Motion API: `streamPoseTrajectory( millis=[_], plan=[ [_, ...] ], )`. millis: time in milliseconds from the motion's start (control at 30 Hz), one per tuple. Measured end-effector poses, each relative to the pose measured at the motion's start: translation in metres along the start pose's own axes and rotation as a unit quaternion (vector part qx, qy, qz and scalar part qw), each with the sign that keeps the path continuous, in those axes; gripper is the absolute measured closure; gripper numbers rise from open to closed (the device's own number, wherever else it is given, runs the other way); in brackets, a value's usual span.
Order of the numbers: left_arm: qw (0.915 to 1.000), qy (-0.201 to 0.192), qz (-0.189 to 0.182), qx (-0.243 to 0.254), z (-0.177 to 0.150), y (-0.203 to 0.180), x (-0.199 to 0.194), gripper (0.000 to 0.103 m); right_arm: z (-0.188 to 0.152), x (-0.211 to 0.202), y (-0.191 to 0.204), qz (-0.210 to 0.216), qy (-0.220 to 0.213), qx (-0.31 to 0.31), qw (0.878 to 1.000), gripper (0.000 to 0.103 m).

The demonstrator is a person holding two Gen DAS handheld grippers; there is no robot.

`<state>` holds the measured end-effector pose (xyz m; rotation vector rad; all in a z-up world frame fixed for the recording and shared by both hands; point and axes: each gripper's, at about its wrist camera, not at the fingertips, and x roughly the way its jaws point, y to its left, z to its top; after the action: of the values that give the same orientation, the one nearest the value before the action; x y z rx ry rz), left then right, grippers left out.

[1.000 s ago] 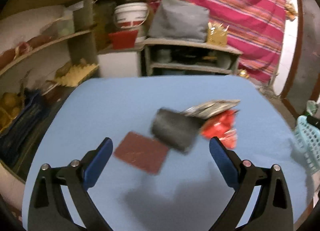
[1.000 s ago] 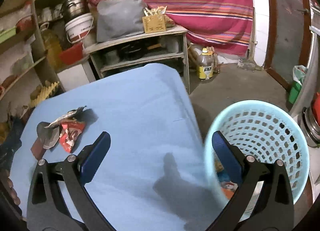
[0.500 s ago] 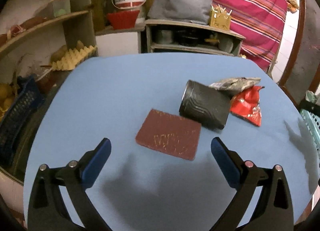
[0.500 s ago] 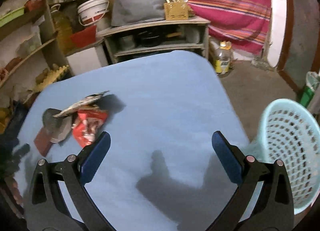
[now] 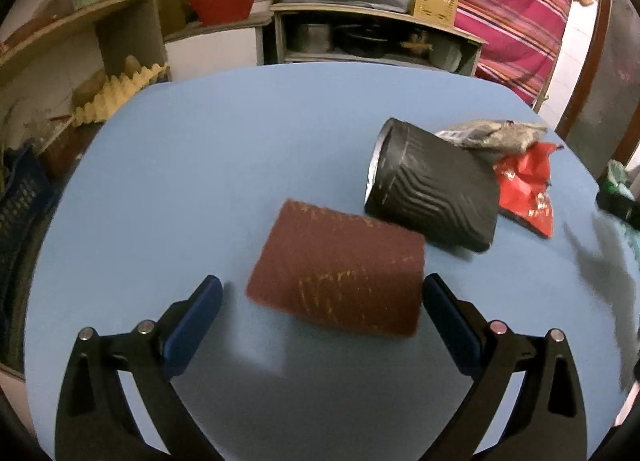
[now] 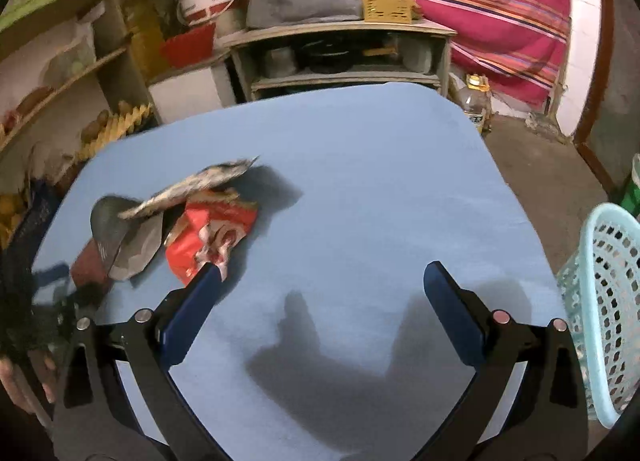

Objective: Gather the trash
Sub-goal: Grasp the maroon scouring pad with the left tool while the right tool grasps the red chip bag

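Table (image 5: 168,165): carries four items, grouped toward its left half as the right wrist view shows it.
Flat pad (image 5: 336,273): lies on the table nearest the left gripper (image 5: 322,295), between its spread fingers.
Cup (image 5: 432,189): on its side, behind and right of the pad, just beside it.
Snack wrapper (image 5: 528,185): right of the cup.
Crumpled wrapper (image 5: 492,133): behind, overlapping cup and snack wrapper.
Perforated basket (image 6: 608,301): off the table's right edge, on the floor.
Shelf unit (image 6: 344,53): behind the table.

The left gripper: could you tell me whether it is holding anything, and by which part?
Nothing is held. The left gripper is open, with the brown pad lying on the table ahead of its fingers.
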<state>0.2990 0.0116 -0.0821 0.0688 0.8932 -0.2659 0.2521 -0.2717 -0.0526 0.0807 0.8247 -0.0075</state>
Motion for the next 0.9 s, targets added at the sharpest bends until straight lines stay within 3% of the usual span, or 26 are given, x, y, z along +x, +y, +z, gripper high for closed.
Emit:
streamPoseTrajectory(
  millis=[133, 300, 400, 500, 600, 667, 833, 900],
  plan=[
    [0.9998, 0.012, -0.014, -0.001, 0.004, 0.0, 0.007, 0.005, -0.003, 0.009, 0.029, -0.012, 0.006, -0.052, 0.999, 0.004],
    [0.9995, 0.012, -0.026, 0.014, 0.005, -0.005, 0.006, 0.006, 0.008, 0.017, 0.046, -0.009, -0.009, -0.054, 0.998, 0.004],
    [0.9994, 0.008, -0.025, 0.021, 0.005, -0.004, 0.005, 0.016, 0.014, 0.028, 0.059, -0.026, -0.016, -0.076, 0.997, 0.004],
    [0.9995, 0.008, -0.022, 0.021, 0.005, -0.005, 0.006, 0.017, 0.02, 0.042, 0.071, -0.02, -0.012, -0.099, 0.995, 0.008],
    [0.9996, 0.007, -0.019, 0.018, 0.005, -0.005, 0.005, 0.017, 0.021, 0.054, 0.078, -0.025, 0.004, -0.123, 0.992, 0.025],
    [0.9997, 0.007, -0.02, 0.015, 0.004, -0.005, 0.004, 0.017, 0.019, 0.061, 0.076, -0.005, 0.02, -0.123, 0.992, 0.048],
    [0.9997, 0.007, -0.021, 0.012, 0.005, -0.005, 0.004, 0.017, 0.02, 0.056, 0.071, 0.018, 0.009, -0.113, 0.993, 0.071],
    [0.9997, 0.006, -0.02, 0.009, 0.004, -0.004, 0.003, 0.018, 0.021, 0.05, 0.067, 0.022, 0.0, -0.107, 0.994, 0.072]
  ],
)
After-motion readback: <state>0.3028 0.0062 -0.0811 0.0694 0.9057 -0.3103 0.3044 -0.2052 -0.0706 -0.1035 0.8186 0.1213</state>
